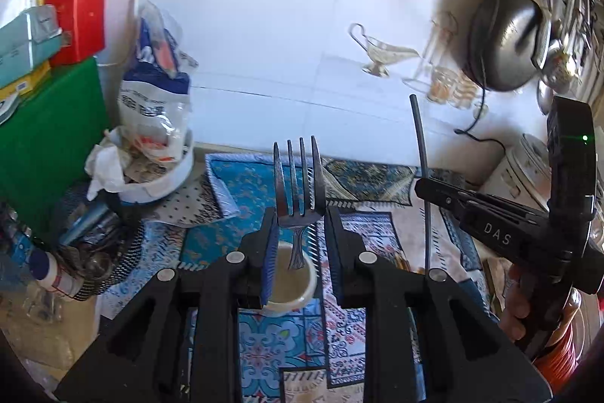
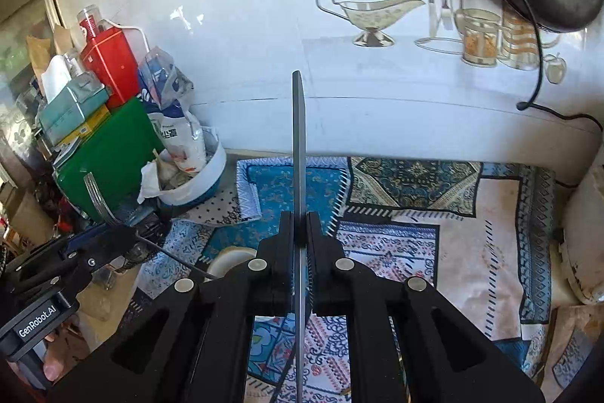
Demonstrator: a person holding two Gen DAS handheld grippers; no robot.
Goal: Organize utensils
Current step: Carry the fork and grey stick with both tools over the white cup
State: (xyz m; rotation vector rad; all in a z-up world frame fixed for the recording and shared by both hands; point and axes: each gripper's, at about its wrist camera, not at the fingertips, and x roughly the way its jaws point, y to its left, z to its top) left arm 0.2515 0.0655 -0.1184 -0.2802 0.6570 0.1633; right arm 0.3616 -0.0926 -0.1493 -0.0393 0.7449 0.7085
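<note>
Over a patterned cloth-covered counter (image 2: 472,214), the left gripper (image 1: 300,237) clamps a silver 4-tined fork (image 1: 298,184) above a white cup (image 1: 298,286); the right gripper (image 2: 300,240) pinches a thin dark knife (image 2: 299,146). Both are lifted mid-carry; next each likely needs placing.

A counter carries a patterned cloth (image 2: 434,214) across the lower frame. A white cup (image 1: 298,293) stands on it at lower centre; a white bowl (image 2: 204,191) of packets sits at left.
</note>
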